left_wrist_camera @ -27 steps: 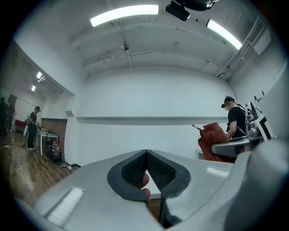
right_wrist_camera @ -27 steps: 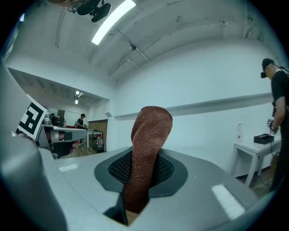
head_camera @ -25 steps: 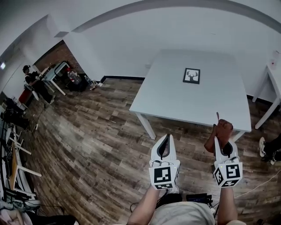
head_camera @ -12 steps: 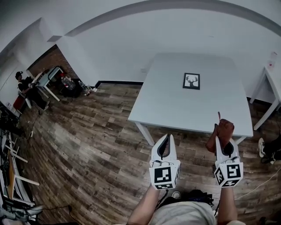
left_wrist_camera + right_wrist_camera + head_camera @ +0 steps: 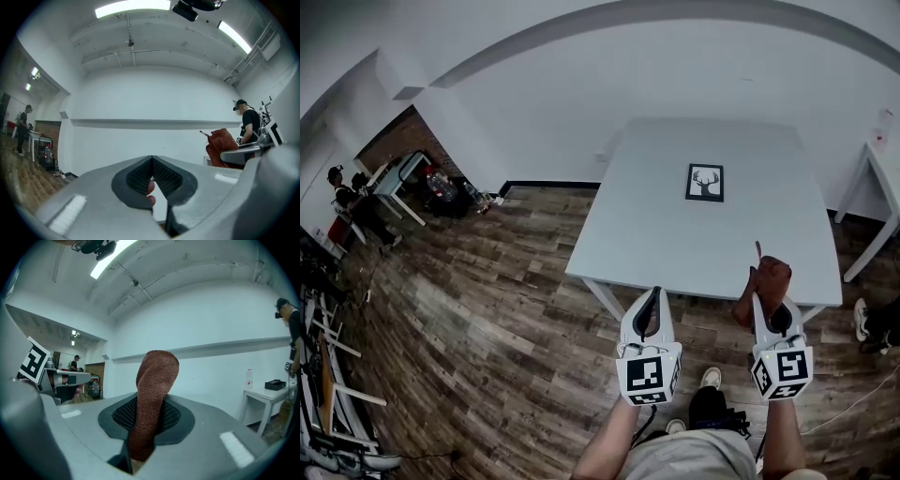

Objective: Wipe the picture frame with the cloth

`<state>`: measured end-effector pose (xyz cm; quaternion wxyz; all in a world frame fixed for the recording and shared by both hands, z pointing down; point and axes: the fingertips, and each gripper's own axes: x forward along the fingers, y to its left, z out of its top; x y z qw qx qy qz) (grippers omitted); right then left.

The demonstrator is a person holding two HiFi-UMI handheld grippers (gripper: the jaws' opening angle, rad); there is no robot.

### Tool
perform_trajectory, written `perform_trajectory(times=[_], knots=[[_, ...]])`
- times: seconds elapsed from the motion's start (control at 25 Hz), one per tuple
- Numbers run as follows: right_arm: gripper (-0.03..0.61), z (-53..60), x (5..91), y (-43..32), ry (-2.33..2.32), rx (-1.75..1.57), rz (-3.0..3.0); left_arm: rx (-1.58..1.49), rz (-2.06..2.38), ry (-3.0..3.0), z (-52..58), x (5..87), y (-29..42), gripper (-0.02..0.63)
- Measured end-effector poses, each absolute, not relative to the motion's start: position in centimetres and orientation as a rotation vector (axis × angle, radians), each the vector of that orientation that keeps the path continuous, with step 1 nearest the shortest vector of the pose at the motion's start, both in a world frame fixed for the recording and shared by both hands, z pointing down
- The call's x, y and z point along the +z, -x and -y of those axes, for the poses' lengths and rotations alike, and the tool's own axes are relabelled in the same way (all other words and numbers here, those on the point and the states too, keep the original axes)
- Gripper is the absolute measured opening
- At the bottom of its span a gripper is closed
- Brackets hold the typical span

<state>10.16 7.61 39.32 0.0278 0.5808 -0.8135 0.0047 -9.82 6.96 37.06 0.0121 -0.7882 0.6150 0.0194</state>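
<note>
Right gripper [image 5: 151, 405] with its jaws clamped on a rust-brown cloth [image 5: 157, 373], a folded strip that rises past the jaw tips and ends in a rounded top, with a shorter end hanging below the pads; left gripper [image 5: 152, 163] with its jaws closed so the tips meet, holding nothing that can be named, though a small pinkish shape too unclear to identify shows in the narrow gap behind the tips. Both grippers are held side by side, apart from each other, each with its marker cube toward the person. Just ahead of the jaws runs the near edge of a pale grey table [image 5: 666, 239], and the cloth's tip overlaps that edge in the head view. The picture frame [image 5: 704, 182], dark-edged with a deer-antler print, lies flat on the table well ahead of both jaws, between their two lines and nearer the right one's. Below the jaws is a wood-plank floor [image 5: 487, 300]. Off to the right of the right jaws stands a second white table [image 5: 268, 397]
</note>
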Motion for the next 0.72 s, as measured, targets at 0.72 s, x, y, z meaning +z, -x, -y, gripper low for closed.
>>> perform_trajectory(times=[0.72], knots=[[0.104,9.5,40.6,-15.5,-1.737,0.112,2.564,0.055,-1.956,2.435,9.1,37.1,3.6,0.001]])
